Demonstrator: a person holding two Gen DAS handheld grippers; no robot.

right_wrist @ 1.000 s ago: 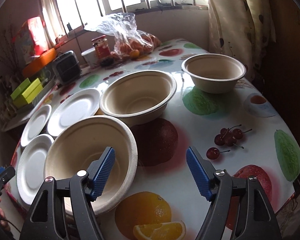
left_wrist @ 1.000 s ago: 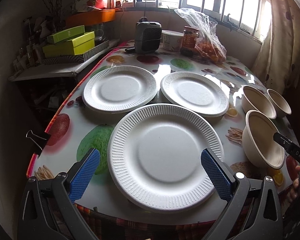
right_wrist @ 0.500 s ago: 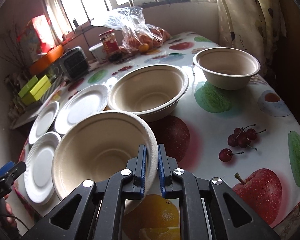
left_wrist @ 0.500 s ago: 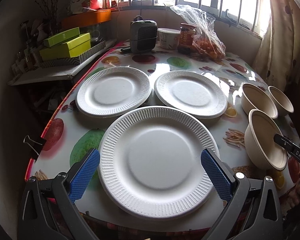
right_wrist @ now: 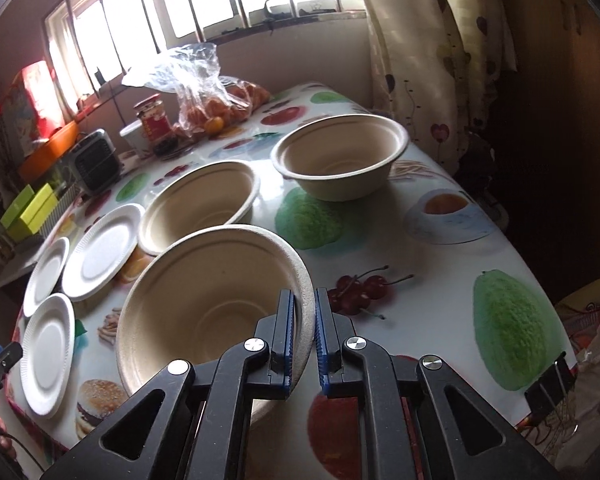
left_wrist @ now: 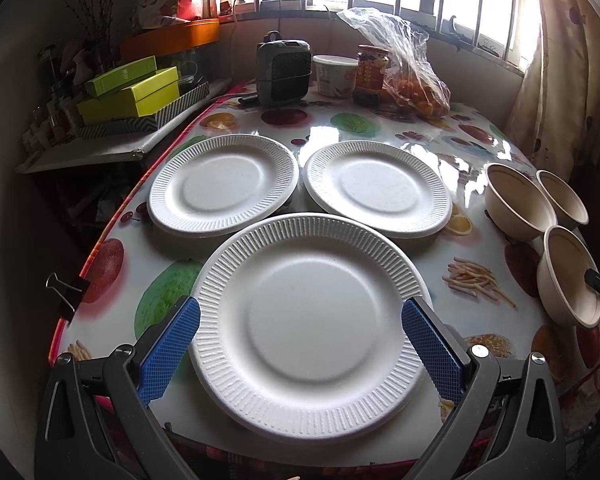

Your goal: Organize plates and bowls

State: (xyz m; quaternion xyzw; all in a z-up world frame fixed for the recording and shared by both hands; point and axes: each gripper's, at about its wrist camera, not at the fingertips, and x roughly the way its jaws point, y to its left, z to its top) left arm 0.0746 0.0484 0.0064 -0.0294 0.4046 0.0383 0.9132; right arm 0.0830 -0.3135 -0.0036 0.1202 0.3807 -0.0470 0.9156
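Three white paper plates lie on the fruit-print table: the nearest plate (left_wrist: 308, 320) sits between the fingers of my left gripper (left_wrist: 300, 344), which is open and apart from its rim. Two more plates (left_wrist: 224, 184) (left_wrist: 376, 188) lie behind it. My right gripper (right_wrist: 303, 332) is shut on the right rim of the nearest beige bowl (right_wrist: 204, 304), which is tilted and lifted a little. A second bowl (right_wrist: 200, 204) and a third bowl (right_wrist: 340, 156) stand farther back. In the left wrist view the held bowl (left_wrist: 568, 276) shows at the right edge.
At the table's far end stand a small grey heater (left_wrist: 284, 72), a white tub (left_wrist: 334, 76), a jar (left_wrist: 370, 74) and a plastic bag of oranges (left_wrist: 412, 80). Green boxes (left_wrist: 132, 92) lie on a side shelf at left. A curtain (right_wrist: 420, 60) hangs by the right edge.
The right gripper closed on the near bowl's rim, then carried it to the right and tilted it up. The left gripper stayed open over the near plate, shifting only slightly.
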